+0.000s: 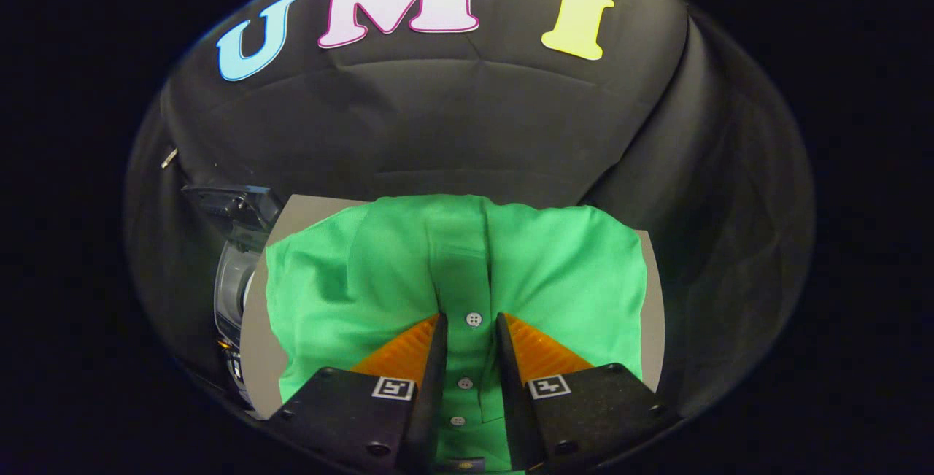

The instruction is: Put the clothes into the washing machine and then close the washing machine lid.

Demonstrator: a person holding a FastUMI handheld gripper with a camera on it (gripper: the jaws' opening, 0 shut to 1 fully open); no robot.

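Observation:
A bright green button-up shirt (350,278) lies spread over a grey table top (305,206), covering most of it. My gripper (471,318) hangs low over the shirt's near half, its fingers a narrow gap apart. The button placket (473,319) runs straight through that gap, lying flat, with three white buttons showing between the fingers. The cloth there is not bunched or lifted. To the left of the table stands the washing machine (232,285), with its dark lid (233,205) raised.
The booth's black cloth wall (467,125) hangs close behind the table and wraps around on both sides. The table's right edge (653,292) shows as a thin grey strip past the shirt.

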